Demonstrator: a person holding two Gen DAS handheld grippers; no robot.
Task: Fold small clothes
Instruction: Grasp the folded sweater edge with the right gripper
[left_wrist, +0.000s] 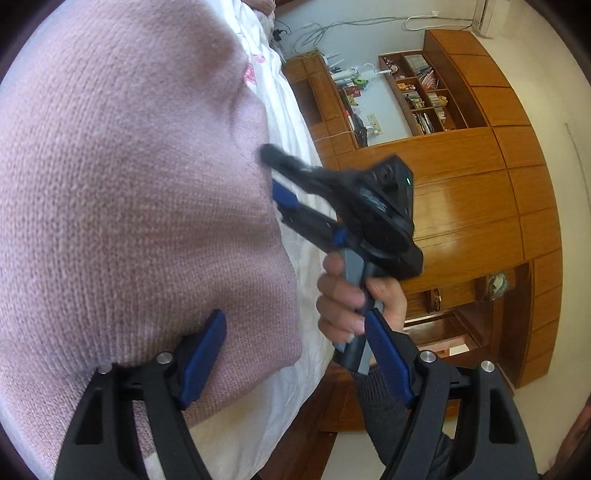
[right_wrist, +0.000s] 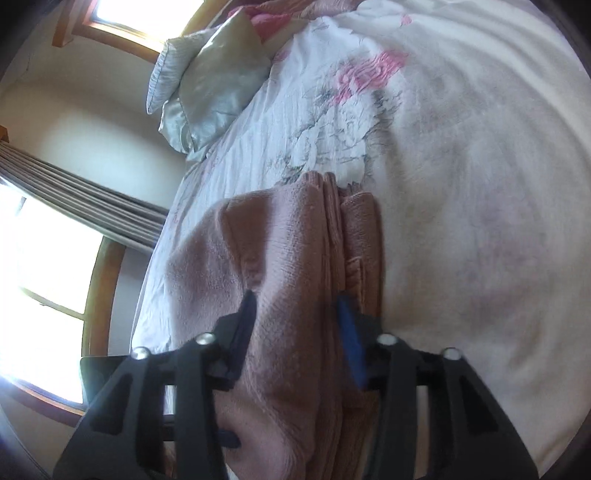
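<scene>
Left gripper (left_wrist: 295, 354): jaws wide apart, holding nothing; one blue pad (left_wrist: 203, 358) rests against the sweater's knit, the other hangs free beyond its edge, likely to press or steady the cloth rather than lift it.
Right gripper (right_wrist: 297, 332): jaws set either side of a thick bunch of folded layers, cloth filling the gap and seemingly clamped; probably gripping the stack's end to keep the layers together.
Right gripper, from left wrist view (left_wrist: 291, 192): blurred, fingers reaching to the sweater's far edge, handle gripped by a hand (left_wrist: 354, 295).
Sweater (left_wrist: 129, 184): lies on the bed, near its side edge; dusty pink, fine ribbed knit, soft and slightly fuzzy.
Sweater shape (right_wrist: 295, 240): several stacked layers with edges showing side by side, so seemingly well along in folding; a rounded hump on one side, not yet flat.
Bed (right_wrist: 461, 184): white cover with pink flower print, wrinkled; gives a broad soft surface for folding.
Pillow (right_wrist: 207, 85): pale, shiny, at the bed's far end, well apart from the sweater.
Cabinets (left_wrist: 480, 192): wooden, beside the bed.
</scene>
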